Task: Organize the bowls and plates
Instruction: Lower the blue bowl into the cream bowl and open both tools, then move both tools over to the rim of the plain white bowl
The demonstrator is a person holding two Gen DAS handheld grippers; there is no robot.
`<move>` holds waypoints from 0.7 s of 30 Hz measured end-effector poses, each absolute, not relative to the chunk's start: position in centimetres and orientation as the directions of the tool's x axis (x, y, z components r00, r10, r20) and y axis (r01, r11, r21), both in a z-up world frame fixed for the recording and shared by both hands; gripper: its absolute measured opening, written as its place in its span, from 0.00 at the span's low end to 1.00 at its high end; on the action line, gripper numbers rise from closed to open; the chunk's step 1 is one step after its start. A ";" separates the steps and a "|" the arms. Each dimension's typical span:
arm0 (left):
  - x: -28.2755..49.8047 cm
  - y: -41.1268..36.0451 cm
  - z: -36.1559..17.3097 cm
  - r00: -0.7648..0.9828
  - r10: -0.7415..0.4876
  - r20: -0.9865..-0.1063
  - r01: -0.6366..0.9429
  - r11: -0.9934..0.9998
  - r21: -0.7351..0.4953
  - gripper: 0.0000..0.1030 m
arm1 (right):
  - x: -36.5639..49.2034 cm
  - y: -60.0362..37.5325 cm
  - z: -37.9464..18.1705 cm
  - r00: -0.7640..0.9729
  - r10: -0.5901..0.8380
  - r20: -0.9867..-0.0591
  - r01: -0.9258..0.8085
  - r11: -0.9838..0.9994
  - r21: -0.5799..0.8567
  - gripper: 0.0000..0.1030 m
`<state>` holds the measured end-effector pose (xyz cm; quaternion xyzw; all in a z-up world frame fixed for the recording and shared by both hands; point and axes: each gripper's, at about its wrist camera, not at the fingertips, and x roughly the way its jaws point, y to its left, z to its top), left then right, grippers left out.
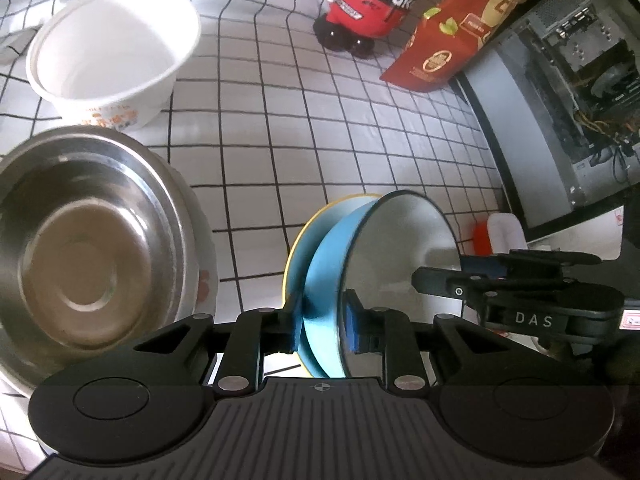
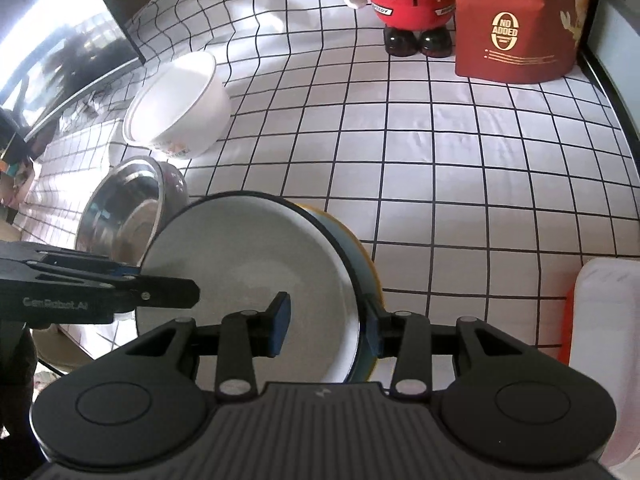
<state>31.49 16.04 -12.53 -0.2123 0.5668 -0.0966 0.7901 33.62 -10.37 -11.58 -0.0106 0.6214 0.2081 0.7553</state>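
Observation:
A blue bowl (image 1: 328, 256) with a white inside (image 2: 248, 256) is tipped on its side above the checked cloth. It nests against a yellow-rimmed blue dish (image 1: 298, 248) (image 2: 372, 272). My left gripper (image 1: 324, 320) is shut on the blue bowl's wall, one pad outside and one inside. My right gripper (image 2: 326, 324) grips the opposite side, one finger (image 1: 440, 280) inside the bowl and the other outside the yellow-rimmed dish. To the left a steel bowl (image 1: 80, 240) (image 2: 120, 216) rests on a white flowered plate (image 1: 206, 276). Behind it stands a white bowl (image 1: 112, 40) (image 2: 180, 108).
A red mascot figure (image 2: 412, 0) and a red pouch (image 2: 520, 20) stand at the back of the cloth. An open computer case (image 1: 560, 100) borders the right side. A white and orange container (image 2: 600, 320) sits near the right gripper. A screen (image 2: 60, 60) leans at the left.

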 end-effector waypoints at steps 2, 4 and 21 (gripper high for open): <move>31.5 16.2 -12.2 0.346 -0.397 -0.850 -0.083 0.889 -0.449 0.22 | 33.6 -10.5 -11.4 0.149 0.306 -0.940 -0.322 0.914 0.246 0.39; 31.6 16.4 -12.2 0.353 -0.393 -0.849 -0.087 0.890 -0.448 0.21 | 33.5 -10.5 -11.3 0.157 0.303 -0.940 -0.328 0.914 0.240 0.39; 33.6 15.2 -12.1 0.410 -0.259 -0.875 0.043 0.963 -0.265 0.33 | 32.3 -12.2 -11.3 0.259 0.236 -0.937 -0.282 0.946 0.160 0.40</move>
